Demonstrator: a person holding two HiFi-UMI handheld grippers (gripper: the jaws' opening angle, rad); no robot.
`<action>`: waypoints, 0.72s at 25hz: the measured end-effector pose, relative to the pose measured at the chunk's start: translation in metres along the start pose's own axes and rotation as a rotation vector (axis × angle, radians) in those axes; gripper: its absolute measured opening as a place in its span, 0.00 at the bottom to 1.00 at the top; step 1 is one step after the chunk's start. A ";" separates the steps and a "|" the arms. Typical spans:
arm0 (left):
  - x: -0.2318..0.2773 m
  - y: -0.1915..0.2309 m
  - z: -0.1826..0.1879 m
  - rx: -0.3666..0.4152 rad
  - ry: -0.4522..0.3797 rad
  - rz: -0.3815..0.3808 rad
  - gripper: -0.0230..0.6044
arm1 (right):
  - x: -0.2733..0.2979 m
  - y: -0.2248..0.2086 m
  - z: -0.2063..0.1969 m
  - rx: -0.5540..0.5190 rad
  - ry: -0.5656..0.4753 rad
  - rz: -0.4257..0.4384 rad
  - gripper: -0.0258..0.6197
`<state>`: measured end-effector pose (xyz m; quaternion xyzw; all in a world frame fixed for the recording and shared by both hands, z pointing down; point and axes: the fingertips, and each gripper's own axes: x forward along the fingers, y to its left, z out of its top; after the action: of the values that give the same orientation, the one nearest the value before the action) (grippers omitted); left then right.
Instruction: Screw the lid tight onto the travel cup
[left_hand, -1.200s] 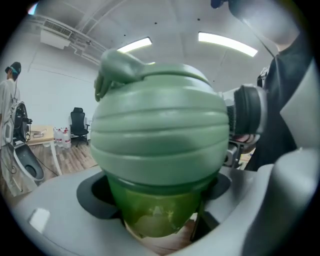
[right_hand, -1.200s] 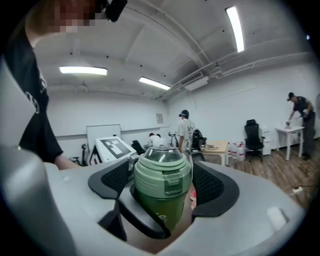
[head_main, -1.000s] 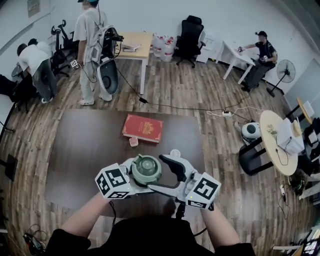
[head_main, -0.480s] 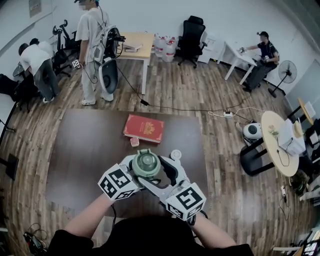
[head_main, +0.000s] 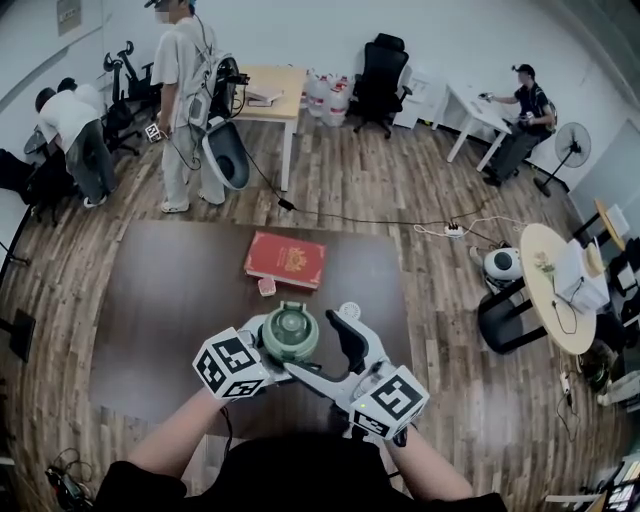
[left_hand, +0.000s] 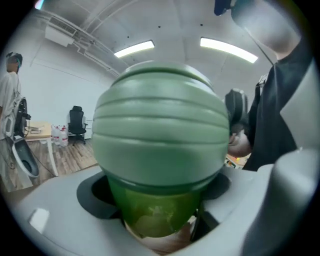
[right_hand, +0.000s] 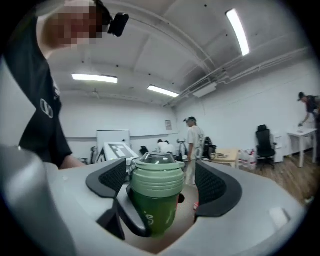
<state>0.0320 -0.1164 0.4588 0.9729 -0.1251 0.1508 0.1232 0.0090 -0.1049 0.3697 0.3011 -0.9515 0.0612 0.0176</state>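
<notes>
Travel cup (right_hand: 159, 212): there is one, green and see-through in the body. It is upright over the near part of the single dark table (head_main: 170, 300), close in front of the person. Whether its base rests on the tabletop cannot be told. One lid (head_main: 290, 333), paler green, ribbed and with a clear dome on top, sits on the cup's mouth.

Two grippers meet at the cup. The left gripper (left_hand: 157, 210) has its jaws clamped on the cup's body just under the lid, one jaw on each side. The right gripper (right_hand: 162, 187) reaches in level from the other side with its two jaws flanking the lid. Those jaws have just been opening. One pad (right_hand: 111, 181) is just beside the lid and the other stands clear of it, with a gap showing, so this gripper holds nothing.

Three other things lie on the table. One red book (head_main: 285, 258) lies flat farther out, with one small red-and-white item (head_main: 266, 285) just beside its near edge. One small white round piece (head_main: 349, 310) lies near the right gripper.

Beyond the table, one standing person (head_main: 180, 90), one bent-over person (head_main: 75, 125) and one person at a white desk (head_main: 525, 100) can be counted.
</notes>
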 end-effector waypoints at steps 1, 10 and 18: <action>-0.001 -0.008 0.004 0.005 -0.004 -0.053 0.71 | -0.005 0.000 0.001 -0.006 0.002 0.105 0.71; 0.000 -0.088 0.019 0.041 0.038 -0.407 0.71 | -0.039 0.025 0.011 0.022 0.046 0.765 0.69; 0.000 -0.030 0.009 0.073 0.047 -0.112 0.70 | -0.007 0.012 0.001 0.017 0.038 0.419 0.62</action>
<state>0.0428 -0.0910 0.4449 0.9784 -0.0621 0.1707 0.0989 0.0078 -0.0909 0.3672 0.0956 -0.9922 0.0774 0.0198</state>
